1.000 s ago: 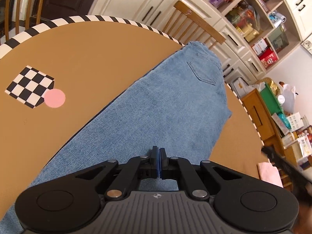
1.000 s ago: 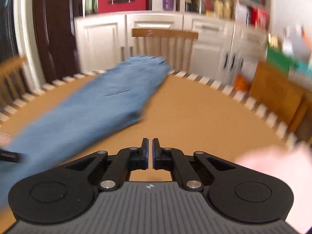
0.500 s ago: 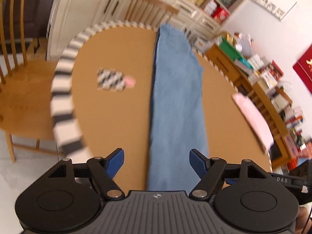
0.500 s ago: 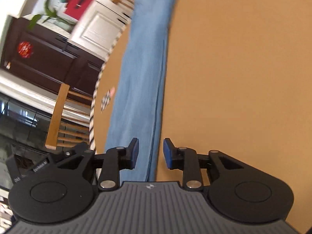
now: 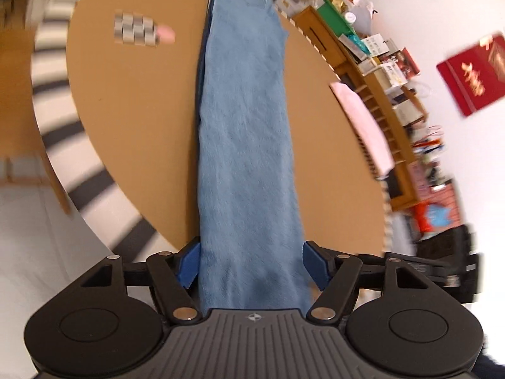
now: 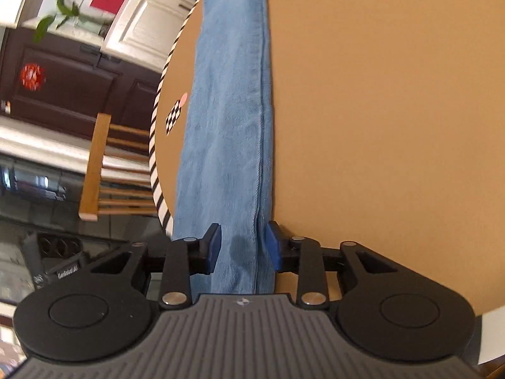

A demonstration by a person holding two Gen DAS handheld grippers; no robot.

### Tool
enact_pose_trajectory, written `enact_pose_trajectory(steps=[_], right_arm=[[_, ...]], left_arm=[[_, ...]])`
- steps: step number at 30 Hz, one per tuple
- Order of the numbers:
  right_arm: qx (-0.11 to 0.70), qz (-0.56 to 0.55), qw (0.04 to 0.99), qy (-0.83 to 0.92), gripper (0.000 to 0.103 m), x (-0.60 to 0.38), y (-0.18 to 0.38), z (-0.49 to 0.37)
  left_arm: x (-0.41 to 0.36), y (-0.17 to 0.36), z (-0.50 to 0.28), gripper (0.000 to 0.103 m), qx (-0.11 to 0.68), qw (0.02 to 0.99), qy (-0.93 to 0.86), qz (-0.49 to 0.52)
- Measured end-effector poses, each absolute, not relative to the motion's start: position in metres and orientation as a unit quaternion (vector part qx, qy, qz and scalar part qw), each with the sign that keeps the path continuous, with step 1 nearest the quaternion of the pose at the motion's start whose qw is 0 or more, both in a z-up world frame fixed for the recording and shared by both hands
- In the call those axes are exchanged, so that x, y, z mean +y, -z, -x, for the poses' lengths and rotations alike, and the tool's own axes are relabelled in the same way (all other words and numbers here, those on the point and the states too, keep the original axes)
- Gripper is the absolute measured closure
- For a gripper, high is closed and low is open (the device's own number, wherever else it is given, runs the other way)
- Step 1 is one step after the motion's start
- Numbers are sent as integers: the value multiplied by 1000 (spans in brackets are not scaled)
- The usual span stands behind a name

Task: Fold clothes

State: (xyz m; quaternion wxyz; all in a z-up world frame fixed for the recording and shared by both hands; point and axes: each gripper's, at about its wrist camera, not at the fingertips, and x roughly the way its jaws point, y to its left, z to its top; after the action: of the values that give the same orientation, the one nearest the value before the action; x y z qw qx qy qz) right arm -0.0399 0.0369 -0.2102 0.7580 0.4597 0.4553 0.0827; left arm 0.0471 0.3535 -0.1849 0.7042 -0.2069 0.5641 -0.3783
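Blue jeans [image 5: 244,120], folded lengthwise into a long strip, lie across the round brown table [image 5: 132,101] and reach its near edge. My left gripper [image 5: 252,265] is wide open with the leg end of the jeans between its blue pads. In the right wrist view the jeans [image 6: 227,120] run along the table's left side. My right gripper [image 6: 242,249] is open, its pads on either side of the right-hand seam edge of the jeans' end, not clamped.
A checkered marker with a pink dot [image 5: 139,30] lies on the table left of the jeans. A folded pink cloth [image 5: 363,120] sits at the table's right edge. Wooden chairs [image 6: 107,164] stand around the striped table rim, with shelves [image 5: 372,63] and cabinets beyond.
Both grippers went from shut to open and swung round to the leg end of the jeans. They now straddle that end, the right one opening wider than half a second ago.
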Motion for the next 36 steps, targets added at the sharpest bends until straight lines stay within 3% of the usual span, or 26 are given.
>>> enact_pose_trajectory(steps=[2, 5, 7, 8, 9, 12, 25, 36], right_arm=[[448, -471, 755, -82, 71, 37, 212, 34], [445, -460, 764, -79, 72, 41, 210, 31], [446, -443, 774, -72, 83, 45, 208, 32], [449, -434, 778, -65, 89, 46, 208, 32], [450, -427, 782, -60, 96, 47, 209, 32], [448, -438, 777, -60, 98, 46, 212, 33], [404, -504, 759, -84, 99, 31, 188, 62], [309, -573, 741, -165, 99, 31, 94, 119]], left_arm=[[351, 192, -54, 26, 571, 687, 386, 229], [346, 197, -62, 29, 583, 675, 381, 243], [339, 192, -58, 51, 580, 697, 372, 197], [336, 191, -57, 83, 577, 713, 361, 166], [335, 193, -56, 96, 576, 723, 350, 151], [346, 204, -58, 97, 588, 706, 336, 210], [357, 179, -40, 97, 574, 690, 355, 263], [383, 73, 10, 97, 503, 651, 442, 358]])
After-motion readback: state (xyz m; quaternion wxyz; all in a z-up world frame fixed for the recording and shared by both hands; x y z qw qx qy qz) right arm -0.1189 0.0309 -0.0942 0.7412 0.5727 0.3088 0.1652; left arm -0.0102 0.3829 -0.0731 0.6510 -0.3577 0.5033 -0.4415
